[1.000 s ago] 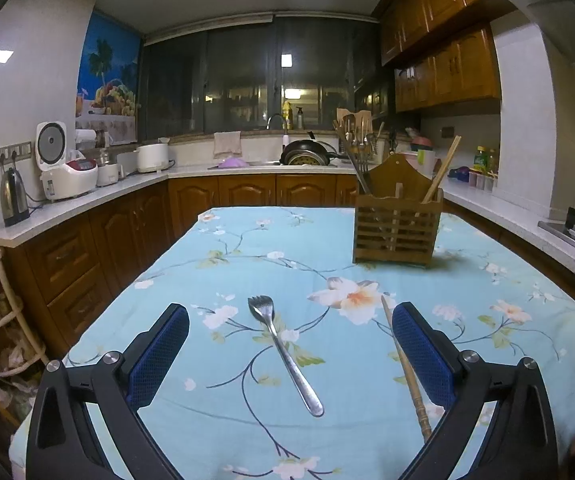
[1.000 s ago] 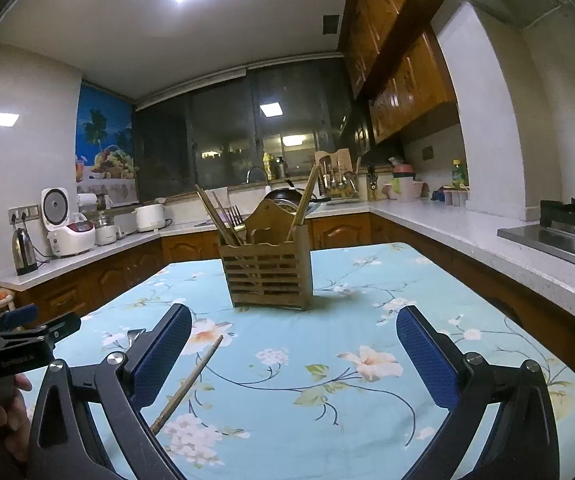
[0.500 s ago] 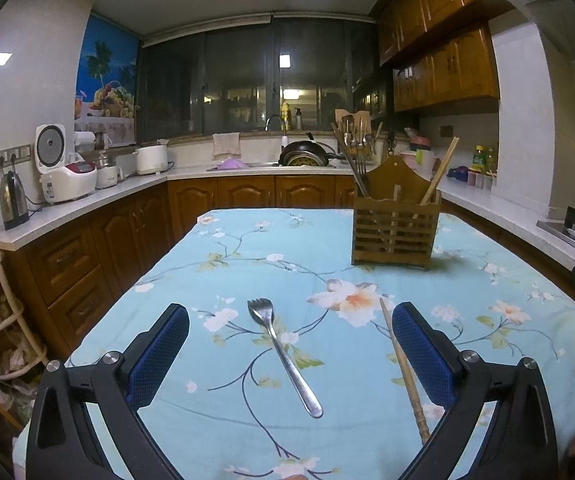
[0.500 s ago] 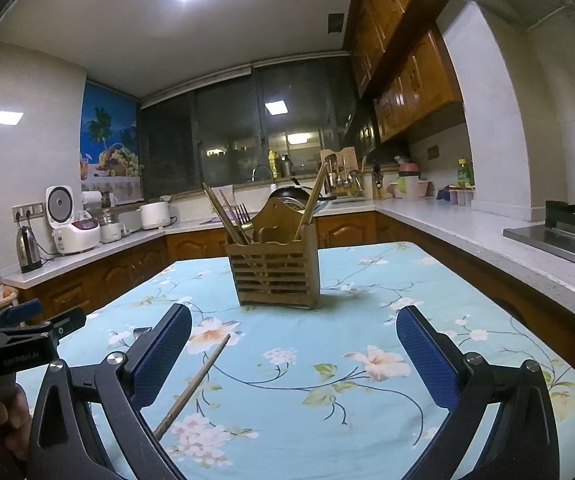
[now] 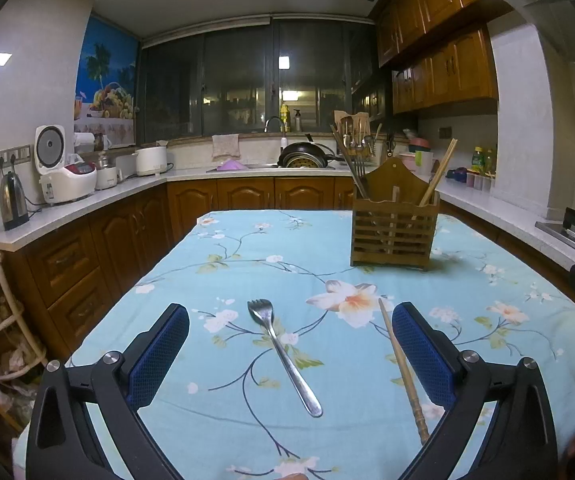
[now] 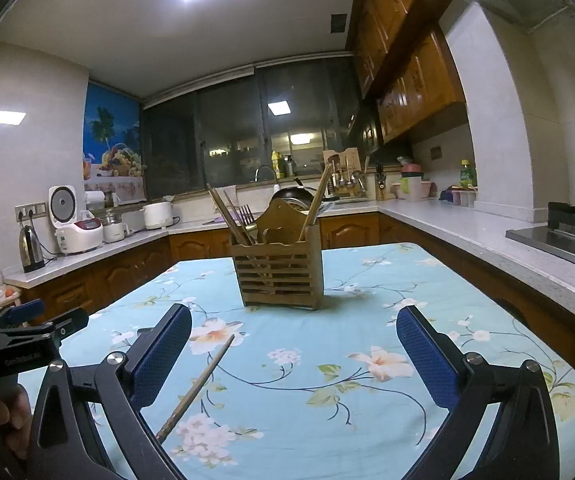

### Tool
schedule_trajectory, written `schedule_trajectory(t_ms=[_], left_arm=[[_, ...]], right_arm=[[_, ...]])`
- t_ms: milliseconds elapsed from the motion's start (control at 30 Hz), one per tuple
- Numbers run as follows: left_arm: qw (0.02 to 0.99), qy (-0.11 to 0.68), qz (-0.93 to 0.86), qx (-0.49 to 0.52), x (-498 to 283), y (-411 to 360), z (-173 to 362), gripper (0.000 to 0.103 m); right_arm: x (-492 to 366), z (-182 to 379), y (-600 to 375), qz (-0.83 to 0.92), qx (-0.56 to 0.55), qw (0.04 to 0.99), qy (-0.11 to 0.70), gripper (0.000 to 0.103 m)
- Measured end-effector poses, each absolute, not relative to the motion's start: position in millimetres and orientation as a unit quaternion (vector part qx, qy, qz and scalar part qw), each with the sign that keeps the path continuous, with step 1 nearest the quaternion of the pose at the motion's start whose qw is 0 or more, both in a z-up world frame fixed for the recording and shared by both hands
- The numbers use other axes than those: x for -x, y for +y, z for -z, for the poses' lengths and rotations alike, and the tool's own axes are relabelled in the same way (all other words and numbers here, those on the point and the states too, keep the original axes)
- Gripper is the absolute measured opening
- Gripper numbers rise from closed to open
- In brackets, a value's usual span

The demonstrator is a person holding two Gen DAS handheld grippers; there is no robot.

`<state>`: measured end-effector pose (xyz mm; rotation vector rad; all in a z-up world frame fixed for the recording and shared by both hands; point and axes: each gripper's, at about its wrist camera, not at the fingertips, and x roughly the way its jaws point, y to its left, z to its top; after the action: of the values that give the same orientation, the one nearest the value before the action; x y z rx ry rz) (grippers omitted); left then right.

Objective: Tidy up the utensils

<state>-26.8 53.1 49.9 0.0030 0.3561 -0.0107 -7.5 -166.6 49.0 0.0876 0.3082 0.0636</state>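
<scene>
The left gripper (image 5: 290,322) hangs wide apart and empty above the fork (image 5: 283,354), low in the centre of its frame; the chopstick (image 5: 401,368) lies just right of it. The right gripper (image 6: 293,326) gapes empty too, facing the wooden holder (image 6: 279,270) mid-frame. The thin fork may slide or snag the loose floral tablecloth (image 5: 247,248). Counters and wooden cabinets ring the dim kitchen.

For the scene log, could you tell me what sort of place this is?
A home kitchen, most likely: a sink with a pan under the window, a rice cooker and kettle on the counter, and wooden cabinets overhead.
</scene>
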Motion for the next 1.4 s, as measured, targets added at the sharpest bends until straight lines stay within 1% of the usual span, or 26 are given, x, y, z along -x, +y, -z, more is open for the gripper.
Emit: schedule_trajectory(t_ms=[1400], left_arm=[[0.984,0.177,0.008,0.0,25.6,49.3,-48.3,0.102]], right_arm=[[8.7,-52.5,-163.3,-0.039,-0.048,0.987,0.147,0.103]])
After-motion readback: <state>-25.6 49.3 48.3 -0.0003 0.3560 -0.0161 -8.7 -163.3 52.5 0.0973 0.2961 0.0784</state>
